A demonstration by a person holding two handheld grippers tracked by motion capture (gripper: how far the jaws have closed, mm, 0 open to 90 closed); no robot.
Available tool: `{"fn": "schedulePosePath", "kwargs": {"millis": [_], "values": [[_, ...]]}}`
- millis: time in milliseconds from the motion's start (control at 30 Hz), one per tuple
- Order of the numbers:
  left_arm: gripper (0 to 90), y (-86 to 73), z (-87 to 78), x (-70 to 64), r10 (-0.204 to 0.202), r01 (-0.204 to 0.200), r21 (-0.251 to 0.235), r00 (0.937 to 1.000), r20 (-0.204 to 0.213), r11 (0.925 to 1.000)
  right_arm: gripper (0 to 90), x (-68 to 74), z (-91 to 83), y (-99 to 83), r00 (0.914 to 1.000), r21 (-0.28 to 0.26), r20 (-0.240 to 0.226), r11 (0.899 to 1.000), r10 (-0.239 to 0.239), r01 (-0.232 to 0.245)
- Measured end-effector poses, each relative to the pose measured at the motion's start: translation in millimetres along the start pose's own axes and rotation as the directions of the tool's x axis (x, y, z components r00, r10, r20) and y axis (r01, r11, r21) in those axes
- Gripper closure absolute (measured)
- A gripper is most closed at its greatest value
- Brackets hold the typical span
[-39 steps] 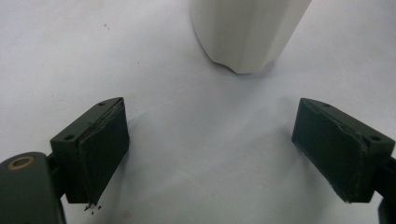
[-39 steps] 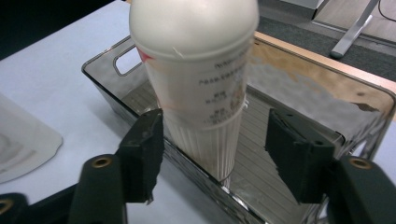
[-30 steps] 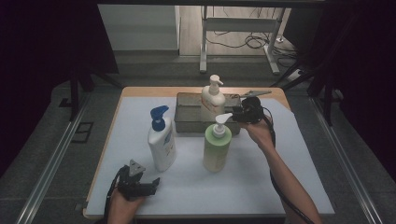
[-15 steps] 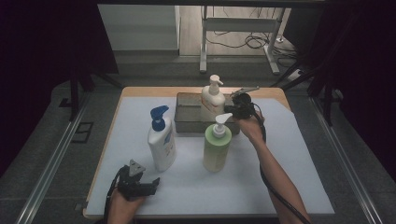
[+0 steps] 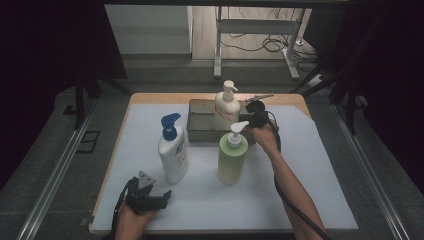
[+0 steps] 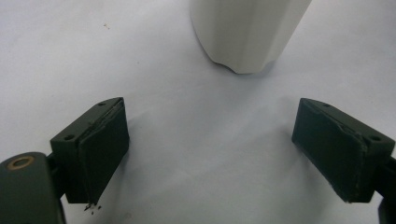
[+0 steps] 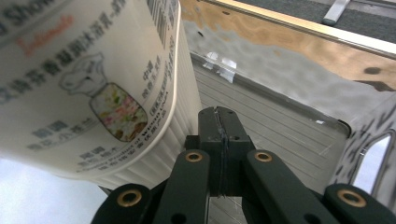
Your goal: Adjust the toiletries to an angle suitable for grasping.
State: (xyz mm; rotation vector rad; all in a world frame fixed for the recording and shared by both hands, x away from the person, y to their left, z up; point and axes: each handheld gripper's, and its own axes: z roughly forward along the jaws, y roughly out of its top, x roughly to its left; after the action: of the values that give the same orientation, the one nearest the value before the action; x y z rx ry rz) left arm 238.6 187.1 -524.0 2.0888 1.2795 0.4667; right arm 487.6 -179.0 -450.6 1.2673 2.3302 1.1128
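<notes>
Cream bottle stands in the metal tray by the table's far edge, just beside my clenched right gripper; my left gripper lies released near the front edge

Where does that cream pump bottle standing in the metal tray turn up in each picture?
High view: cream pump bottle upright in the tray, far centre.
Right gripper view: its labelled body at upper left.
Left gripper view: not there.
Shared landmark: the metal tray.
</notes>
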Motion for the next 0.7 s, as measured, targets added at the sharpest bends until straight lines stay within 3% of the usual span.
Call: {"fn": "schedulePosePath", "kwargs": {"millis": [700], "values": [[10.7,0.0,0.0,0.0,0.0,0.0,0.0,1.0,0.0,1.0,87.6,23.6,19.6,12.6,0.9965,0.033,-0.07,0.998,-0.046,0.048]]}}
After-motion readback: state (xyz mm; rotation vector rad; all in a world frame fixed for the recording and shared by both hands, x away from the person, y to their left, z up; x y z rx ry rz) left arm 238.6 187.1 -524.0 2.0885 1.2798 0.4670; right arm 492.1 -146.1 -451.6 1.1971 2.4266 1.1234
